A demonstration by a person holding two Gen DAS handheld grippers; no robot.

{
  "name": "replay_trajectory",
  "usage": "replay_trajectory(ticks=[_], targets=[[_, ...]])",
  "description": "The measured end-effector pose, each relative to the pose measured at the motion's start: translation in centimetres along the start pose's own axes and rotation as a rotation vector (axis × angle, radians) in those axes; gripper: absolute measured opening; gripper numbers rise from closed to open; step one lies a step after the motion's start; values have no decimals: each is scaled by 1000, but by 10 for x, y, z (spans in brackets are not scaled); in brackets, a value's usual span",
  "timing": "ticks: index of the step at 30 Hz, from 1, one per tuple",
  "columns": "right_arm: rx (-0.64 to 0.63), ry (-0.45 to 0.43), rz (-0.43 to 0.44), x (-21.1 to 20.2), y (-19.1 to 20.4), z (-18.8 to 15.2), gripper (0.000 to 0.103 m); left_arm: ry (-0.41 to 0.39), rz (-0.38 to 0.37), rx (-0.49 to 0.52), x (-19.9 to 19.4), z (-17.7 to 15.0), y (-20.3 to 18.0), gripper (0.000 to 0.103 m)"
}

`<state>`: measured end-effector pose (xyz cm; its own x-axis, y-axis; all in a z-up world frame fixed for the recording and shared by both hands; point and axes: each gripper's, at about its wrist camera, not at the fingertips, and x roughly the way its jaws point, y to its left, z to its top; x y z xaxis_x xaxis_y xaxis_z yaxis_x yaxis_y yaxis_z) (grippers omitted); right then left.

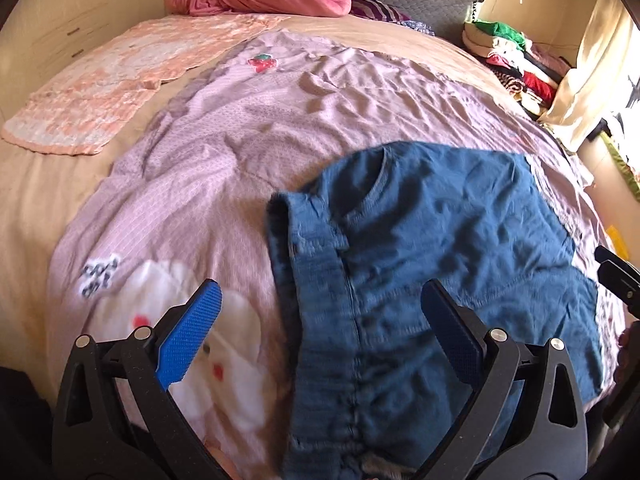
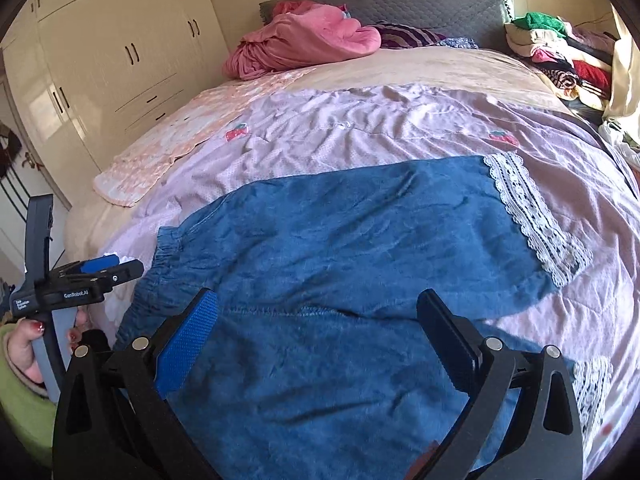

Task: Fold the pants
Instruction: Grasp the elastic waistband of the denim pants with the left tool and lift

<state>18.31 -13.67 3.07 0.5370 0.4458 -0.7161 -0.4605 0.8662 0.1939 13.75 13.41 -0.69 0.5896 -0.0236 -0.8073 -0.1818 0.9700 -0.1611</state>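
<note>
Blue denim pants (image 2: 340,248) lie flat on the pink quilt (image 2: 360,136), elastic waistband (image 2: 160,264) to the left and white lace hems (image 2: 532,216) to the right. My right gripper (image 2: 318,300) hovers open over the middle of the pants, holding nothing. In the left wrist view the pants (image 1: 440,240) fill the lower right and the waistband (image 1: 296,248) runs down the centre. My left gripper (image 1: 320,300) is open and straddles that waistband edge from above. A hand holds the left gripper (image 2: 80,276) beside the waistband in the right wrist view.
A pink blanket heap (image 2: 304,44) and a grey headboard (image 2: 420,4) are at the far end of the bed. A peach towel (image 1: 104,92) lies flat on the left. Stacked clothes (image 2: 560,52) sit at the far right; cream wardrobes (image 2: 120,52) line the left wall.
</note>
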Motion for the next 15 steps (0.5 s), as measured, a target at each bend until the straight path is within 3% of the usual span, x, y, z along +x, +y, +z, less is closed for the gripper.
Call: replay_trajectory(ticks=[8,12,14,15], targets=[[-89,43,-17,52,4,36,99,12,-32,14,39,30,21,92],[-116,63,11,77,7,55,99,36,-91,44,56,38,20,70],[-141,70,22,88,9,65,99,52,-103,51,64,38,18,52],[-164,76,21,94,12,70,99,50,-111,64,66,38,15,49]])
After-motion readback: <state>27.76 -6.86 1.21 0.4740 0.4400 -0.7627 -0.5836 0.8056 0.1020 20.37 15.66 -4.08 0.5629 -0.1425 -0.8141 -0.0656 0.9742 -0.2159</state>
